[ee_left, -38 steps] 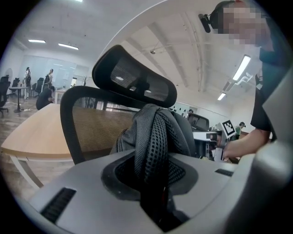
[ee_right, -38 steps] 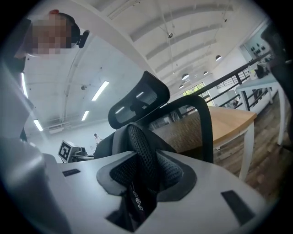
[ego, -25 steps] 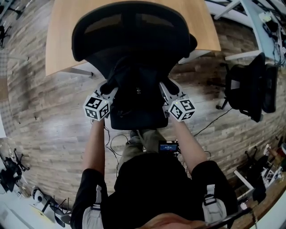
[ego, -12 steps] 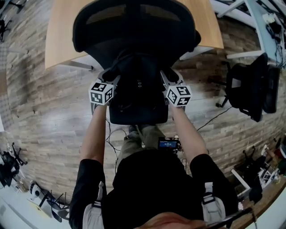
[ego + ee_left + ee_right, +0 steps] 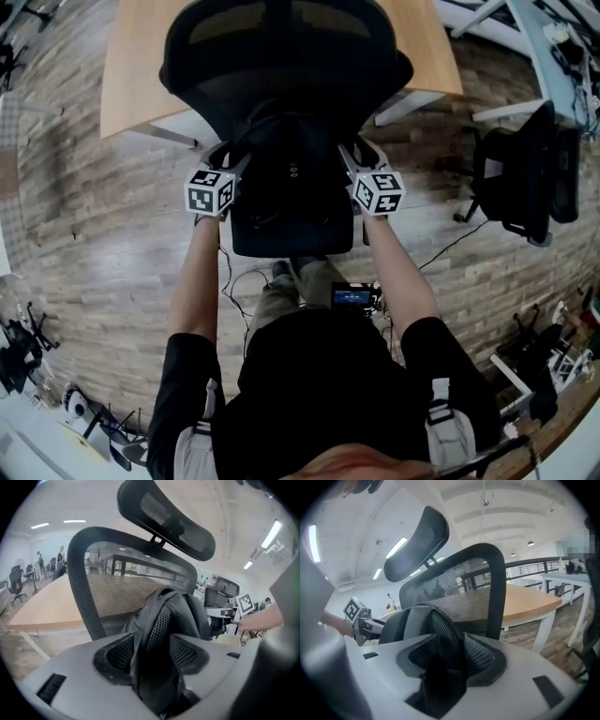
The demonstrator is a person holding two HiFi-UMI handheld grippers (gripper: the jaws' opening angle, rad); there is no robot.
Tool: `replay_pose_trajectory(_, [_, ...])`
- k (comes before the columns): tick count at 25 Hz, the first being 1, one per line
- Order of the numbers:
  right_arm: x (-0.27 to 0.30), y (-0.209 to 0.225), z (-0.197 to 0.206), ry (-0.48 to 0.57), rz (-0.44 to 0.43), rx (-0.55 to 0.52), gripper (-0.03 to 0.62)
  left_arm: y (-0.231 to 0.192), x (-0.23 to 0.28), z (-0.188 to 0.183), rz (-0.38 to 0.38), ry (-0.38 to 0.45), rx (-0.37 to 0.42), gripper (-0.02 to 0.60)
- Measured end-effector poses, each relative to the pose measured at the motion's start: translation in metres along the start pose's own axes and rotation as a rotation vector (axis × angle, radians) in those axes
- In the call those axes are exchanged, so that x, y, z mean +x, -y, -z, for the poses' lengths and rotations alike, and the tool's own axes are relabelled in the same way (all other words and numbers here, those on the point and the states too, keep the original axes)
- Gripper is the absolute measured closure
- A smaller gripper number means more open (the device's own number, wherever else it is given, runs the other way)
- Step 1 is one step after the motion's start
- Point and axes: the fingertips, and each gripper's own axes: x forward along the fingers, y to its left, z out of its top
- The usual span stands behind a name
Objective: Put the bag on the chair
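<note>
A black backpack [image 5: 291, 173] rests on the seat [image 5: 292, 239] of a black mesh office chair, against its backrest [image 5: 281, 66]. My left gripper [image 5: 232, 157] is at the bag's left side, my right gripper [image 5: 352, 155] at its right side. In the left gripper view a padded mesh strap [image 5: 159, 620] lies between the jaws of the left gripper [image 5: 152, 653]. The other strap [image 5: 445, 630] lies between the jaws of the right gripper [image 5: 445, 660]. Both pairs of jaws have just been opening and stand wide, loose around the straps.
A wooden desk [image 5: 131, 66] stands right behind the chair. A second black chair [image 5: 520, 178] stands at the right. Cables [image 5: 239, 291] lie on the plank floor by the person's feet. The chair's headrest [image 5: 164, 513] rises above the bag.
Both grippers have moved forward toward the chair's backrest and lower, and the bag has come down with them onto the seat.
</note>
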Motion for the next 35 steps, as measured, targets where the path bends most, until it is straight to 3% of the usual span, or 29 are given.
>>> replay_pose_trajectory(6, [-0.058, -0.019, -0.026, 0.100, 0.038, -0.049, 0.436, 0.021, -0.067, -0.033, -0.029, 0.194, -0.005, 0.372])
replay_pose_trajectory(13, [-0.154, -0.107, -0.076, 0.273, -0.010, -0.145, 0.505, 0.085, -0.183, -0.068, 0.000, 0.496, 0.014, 0.563])
replay_pose_trajectory(16, [-0.205, -0.151, -0.087, 0.344, -0.001, -0.196, 0.576, 0.105, -0.232, -0.058, 0.020, 0.579, -0.004, 0.578])
replay_pose_trajectory(25, [-0.325, -0.223, -0.070, 0.444, 0.034, -0.205, 0.582, 0.166, -0.354, -0.022, 0.057, 0.696, 0.043, 0.578])
replay_pose_trajectory(35, [-0.394, -0.240, -0.030, 0.448, 0.058, -0.192, 0.582, 0.205, -0.418, 0.026, -0.092, 0.743, 0.097, 0.578])
